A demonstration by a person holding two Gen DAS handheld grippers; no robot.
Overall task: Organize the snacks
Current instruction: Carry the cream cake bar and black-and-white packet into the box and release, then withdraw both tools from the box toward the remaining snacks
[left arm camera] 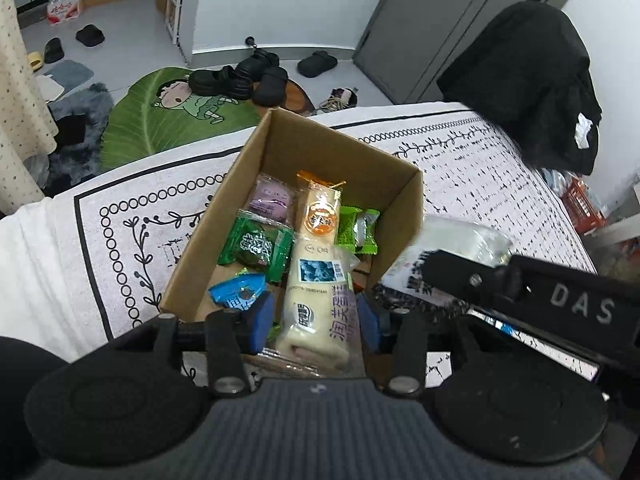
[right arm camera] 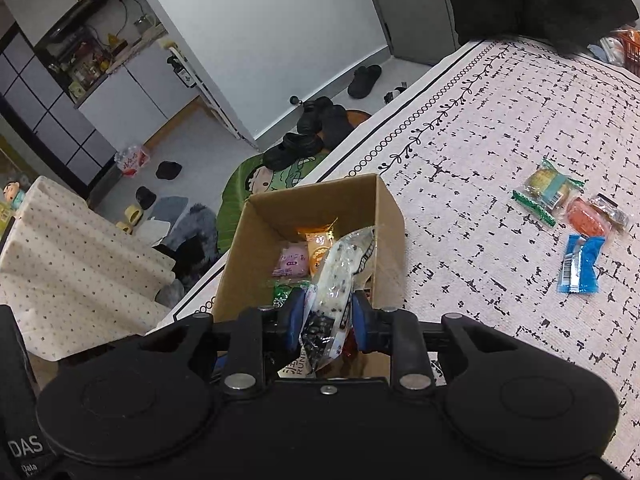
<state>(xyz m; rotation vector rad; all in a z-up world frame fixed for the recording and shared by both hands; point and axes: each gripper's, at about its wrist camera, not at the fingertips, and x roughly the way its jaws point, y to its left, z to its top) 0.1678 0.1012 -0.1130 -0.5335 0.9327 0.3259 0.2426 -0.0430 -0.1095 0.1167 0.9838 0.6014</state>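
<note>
An open cardboard box (left arm camera: 200,248) stands on the patterned tablecloth (left arm camera: 480,160). Inside lie a purple packet (left arm camera: 270,202), an orange-labelled stick (left arm camera: 320,212), a dark green packet (left arm camera: 256,246), a lime packet (left arm camera: 358,228) and a blue one (left arm camera: 238,290). My left gripper (left arm camera: 314,320) is open over the box's near end. A long white packet (left arm camera: 316,300) lies between its blue pads, which do not press on it. My right gripper (right arm camera: 326,316) is shut on a clear packet of speckled white snack (right arm camera: 340,272), held over the box (right arm camera: 384,216).
Loose snacks lie on the cloth to the right: a green-yellow packet (right arm camera: 548,190), an orange one (right arm camera: 588,216), a blue one (right arm camera: 580,266). A black garment (left arm camera: 532,84) hangs at the table's far right. Beyond the far edge, the floor holds a green mat (left arm camera: 160,120) and shoes (left arm camera: 240,76).
</note>
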